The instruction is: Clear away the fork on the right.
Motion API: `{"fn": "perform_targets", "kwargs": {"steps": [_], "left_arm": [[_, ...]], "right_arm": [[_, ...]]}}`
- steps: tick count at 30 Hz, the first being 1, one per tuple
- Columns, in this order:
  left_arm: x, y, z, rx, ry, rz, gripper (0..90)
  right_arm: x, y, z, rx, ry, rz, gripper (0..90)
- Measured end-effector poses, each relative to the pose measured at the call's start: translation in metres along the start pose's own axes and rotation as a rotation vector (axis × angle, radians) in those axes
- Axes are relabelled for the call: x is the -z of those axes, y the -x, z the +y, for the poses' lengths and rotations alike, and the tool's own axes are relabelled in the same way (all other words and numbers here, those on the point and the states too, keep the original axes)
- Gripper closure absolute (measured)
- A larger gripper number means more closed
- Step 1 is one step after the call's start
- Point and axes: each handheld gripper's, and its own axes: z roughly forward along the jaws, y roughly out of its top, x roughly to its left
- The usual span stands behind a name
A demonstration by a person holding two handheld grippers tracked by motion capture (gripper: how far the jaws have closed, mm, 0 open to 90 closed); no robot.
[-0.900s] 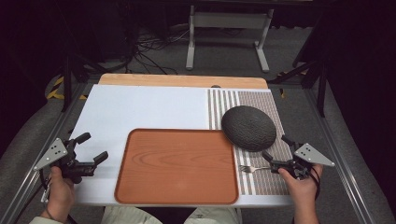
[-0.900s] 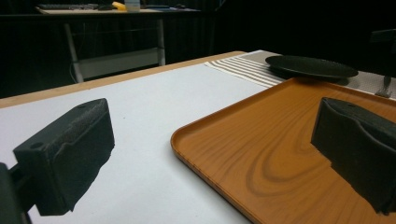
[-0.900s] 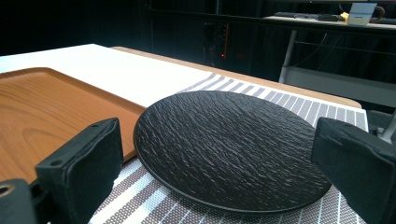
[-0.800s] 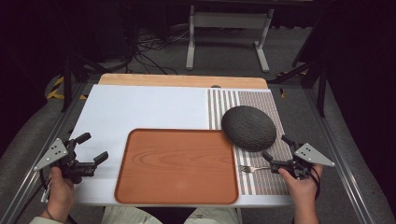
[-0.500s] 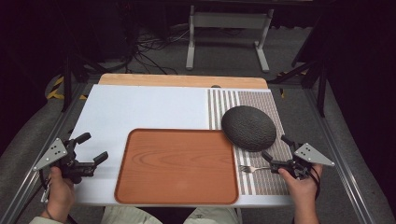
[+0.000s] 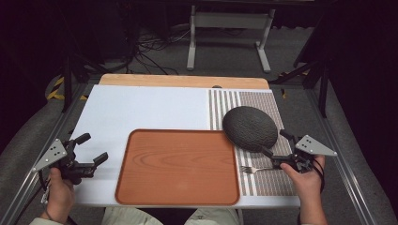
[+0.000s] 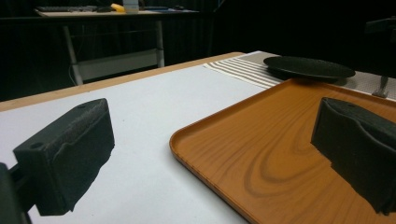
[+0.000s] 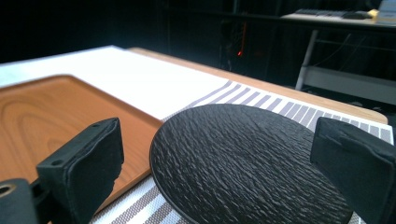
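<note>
I see a rounded-corner wood-grain tray (image 6: 180, 166) lying empty beside a rough black round plate (image 6: 249, 128) on a striped mat (image 6: 270, 180); the plate overlaps the tray's corner. A fork (image 6: 256, 168) lies just before my right gripper (image 6: 277, 144), jaws wide. My left gripper (image 6: 91, 148), equally wide, hovers over bare white table (image 6: 141, 110).

Black plate (image 6: 249, 127) overlaps wooden tray (image 6: 178, 167) beside fork (image 6: 256, 168)
</note>
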Motion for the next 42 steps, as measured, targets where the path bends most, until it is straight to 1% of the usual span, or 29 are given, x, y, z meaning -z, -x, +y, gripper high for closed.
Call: {"fn": "perform_targets", "kwargs": {"steps": [2,3,6,8,9,13,19,22,23,24,25,26,27,30,33,34,35,42], "left_arm": [[0.000,0.000,0.000,0.000,0.001,0.000,0.1],[0.000,0.000,0.000,0.001,0.003,0.002,0.1],[0.000,0.000,0.000,0.000,0.000,0.001,0.1],[0.000,0.000,0.000,-0.001,-0.002,0.001,0.1],[0.000,0.000,0.000,-0.001,0.001,0.001,0.1],[0.000,0.000,0.000,-0.004,-0.003,-0.002,0.1],[-0.001,0.000,0.000,-0.004,-0.005,-0.003,0.1],[-0.001,0.000,0.000,-0.003,-0.005,-0.002,0.1],[0.000,0.000,0.000,-0.003,-0.005,-0.002,0.1],[-0.001,0.000,0.000,-0.004,-0.006,-0.003,0.1],[0.000,0.000,0.000,-0.004,-0.006,-0.003,0.1],[0.000,0.000,0.000,-0.004,-0.006,-0.003,0.1],[0.000,0.000,0.000,-0.004,-0.006,-0.003,0.1],[0.000,0.000,0.000,-0.004,-0.009,-0.003,0.1],[0.000,0.000,0.000,-0.004,-0.009,-0.003,0.1],[0.000,0.000,0.000,-0.004,-0.010,-0.003,0.1],[0.000,0.000,0.000,-0.004,-0.010,-0.003,0.1],[0.000,0.000,0.000,-0.004,-0.011,-0.003,0.1]], "right_arm": [[-0.001,0.000,0.002,0.007,-0.008,0.006,3.3],[-0.001,0.001,0.006,0.013,-0.031,0.017,3.2],[-0.003,0.002,0.015,0.037,-0.068,0.041,3.3],[-0.005,0.002,0.020,0.053,-0.103,0.061,3.2],[-0.005,0.002,0.020,0.053,-0.103,0.061,3.2],[-0.009,0.002,0.027,0.098,-0.180,0.084,3.3],[-0.013,0.003,0.036,0.146,-0.256,0.095,3.9],[-0.014,0.005,0.040,0.173,-0.307,0.103,4.0],[-0.014,0.005,0.040,0.173,-0.307,0.103,4.0],[-0.015,0.005,0.041,0.181,-0.320,0.105,4.0],[-0.016,0.005,0.043,0.196,-0.347,0.113,4.4],[-0.016,0.005,0.044,0.206,-0.358,0.117,4.4],[-0.016,0.005,0.044,0.206,-0.358,0.117,4.4],[-0.019,0.005,0.047,0.232,-0.403,0.128,4.6],[-0.021,0.005,0.049,0.249,-0.431,0.138,4.7],[-0.022,0.004,0.050,0.254,-0.442,0.140,4.8],[-0.022,0.004,0.050,0.254,-0.442,0.140,4.8],[-0.028,0.003,0.053,0.290,-0.520,0.178,5.1]]}}
